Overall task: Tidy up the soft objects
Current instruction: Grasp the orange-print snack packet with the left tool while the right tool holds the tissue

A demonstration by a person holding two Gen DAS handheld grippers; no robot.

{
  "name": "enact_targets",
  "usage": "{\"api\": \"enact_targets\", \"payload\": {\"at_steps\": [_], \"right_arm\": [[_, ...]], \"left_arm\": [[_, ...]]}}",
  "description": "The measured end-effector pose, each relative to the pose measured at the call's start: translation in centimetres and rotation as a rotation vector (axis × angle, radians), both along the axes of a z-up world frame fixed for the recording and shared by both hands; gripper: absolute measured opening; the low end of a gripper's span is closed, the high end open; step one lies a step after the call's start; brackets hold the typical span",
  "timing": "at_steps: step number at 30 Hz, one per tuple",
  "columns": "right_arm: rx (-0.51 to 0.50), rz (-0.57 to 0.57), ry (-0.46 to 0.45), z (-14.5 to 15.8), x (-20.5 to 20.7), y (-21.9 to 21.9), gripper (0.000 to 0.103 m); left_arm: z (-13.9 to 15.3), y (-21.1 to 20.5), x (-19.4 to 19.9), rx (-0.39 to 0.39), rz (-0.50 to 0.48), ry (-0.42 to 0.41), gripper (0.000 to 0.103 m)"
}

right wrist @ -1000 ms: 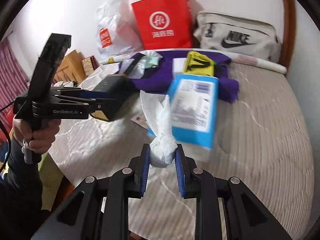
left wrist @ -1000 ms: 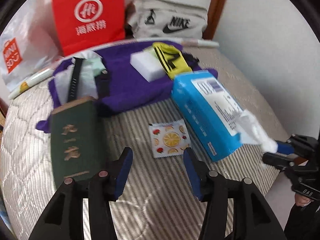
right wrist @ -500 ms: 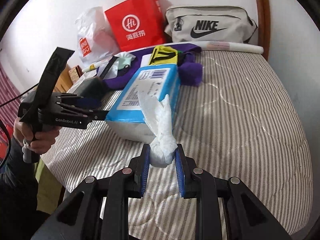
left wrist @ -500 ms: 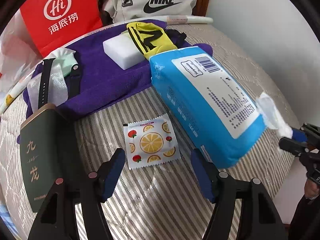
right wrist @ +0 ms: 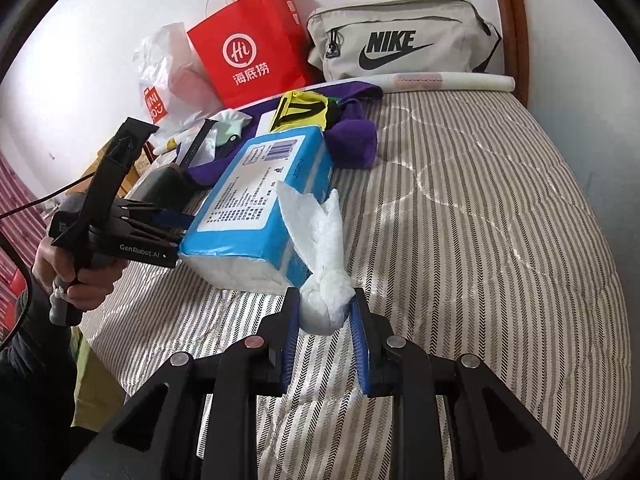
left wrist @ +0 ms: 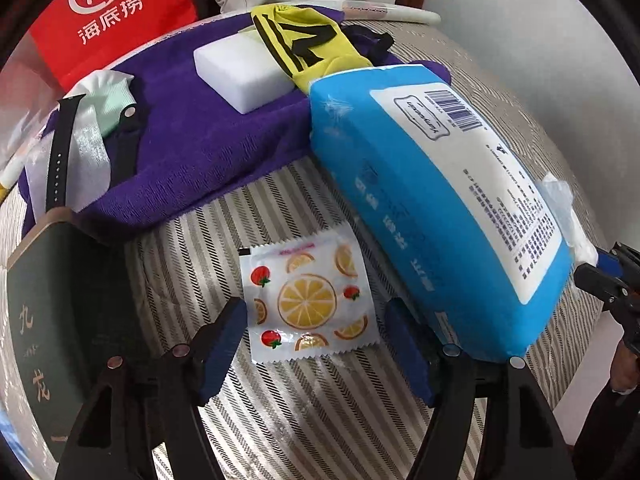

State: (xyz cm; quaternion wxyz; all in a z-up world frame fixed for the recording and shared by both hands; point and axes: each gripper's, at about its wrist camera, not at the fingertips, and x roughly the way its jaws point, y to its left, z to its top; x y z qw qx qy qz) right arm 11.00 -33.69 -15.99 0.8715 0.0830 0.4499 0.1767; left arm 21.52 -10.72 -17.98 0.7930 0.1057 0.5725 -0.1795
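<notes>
Two claws are at work over a striped bed (right wrist: 500, 220). The right claw (right wrist: 325, 344) pinches a white tissue (right wrist: 324, 304) between its blue pads. The tissue is bunched into a ball at the pads and fans out above them. It comes out of the near end of a blue tissue pack (right wrist: 260, 204), which lies flat on the bed just past the claw.

The left claw (left wrist: 316, 344) is spread wide, and its jaws have just been opening. Nothing is pressed between them. A small packet with orange and strawberry pictures (left wrist: 308, 300) lies flat on the bed between the two pads, touching neither pad. A dark green box (left wrist: 36, 320) sits just left of the left pad. The long side of the blue pack runs close by the right pad.

Past the packet lies a purple towel (left wrist: 208, 136). On it rest a white sponge block (left wrist: 240, 72), a yellow and black cloth (left wrist: 308, 44), a mint green cloth (left wrist: 108, 96) and a black strap (left wrist: 60, 152). The pack's far corner touches the towel's edge.

At the far edge of the bed, by the wall, stand a red paper bag (right wrist: 252, 52), a clear plastic bag (right wrist: 168, 76) and a grey Nike bag (right wrist: 400, 44). The right half of the bed is bare and gives lots of room. The near edge of the bed runs close under the left claw, where a hand (right wrist: 76, 276) grips its handle.
</notes>
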Motion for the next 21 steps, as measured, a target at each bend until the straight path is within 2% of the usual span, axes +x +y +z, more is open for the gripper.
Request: {"api": "enact_targets", "payload": {"at_steps": [3, 5, 6, 9, 17, 18, 19, 21], "right_arm": [[0.0, 0.003, 0.006, -0.1, 0.1, 0.1, 0.025], [0.001, 0.003, 0.009, -0.2, 0.2, 0.1, 0.025], [0.0, 0.002, 0.012, -0.3, 0.2, 0.1, 0.025], [-0.004, -0.002, 0.021, -0.5, 0.3, 0.1, 0.025], [-0.01, 0.007, 0.037, -0.7, -0.9, 1.0, 0.025], [-0.014, 0.008, 0.04, -0.7, -1.2, 1.2, 0.025], [-0.012, 0.011, 0.044, -0.8, -1.5, 1.3, 0.025], [-0.01, 0.015, 0.057, -1.1, -1.9, 1.5, 0.025]], "left_arm": [[0.0, 0.0, -0.1, 0.0, -0.014, -0.011, 0.069], [0.0, 0.1, -0.1, 0.0, -0.015, -0.028, 0.065], [0.1, 0.1, -0.3, 0.014, -0.016, -0.045, 0.06], [0.2, 0.8, -0.5, 0.008, -0.023, -0.06, 0.059], [0.9, 2.1, -2.1, -0.001, -0.011, -0.109, 0.047], [0.8, 1.7, -2.3, -0.01, -0.028, -0.111, 0.033], [0.6, 1.2, -2.4, -0.029, -0.041, -0.089, 0.029], [0.7, 1.1, -3.1, -0.017, -0.042, -0.106, 0.027]]}}
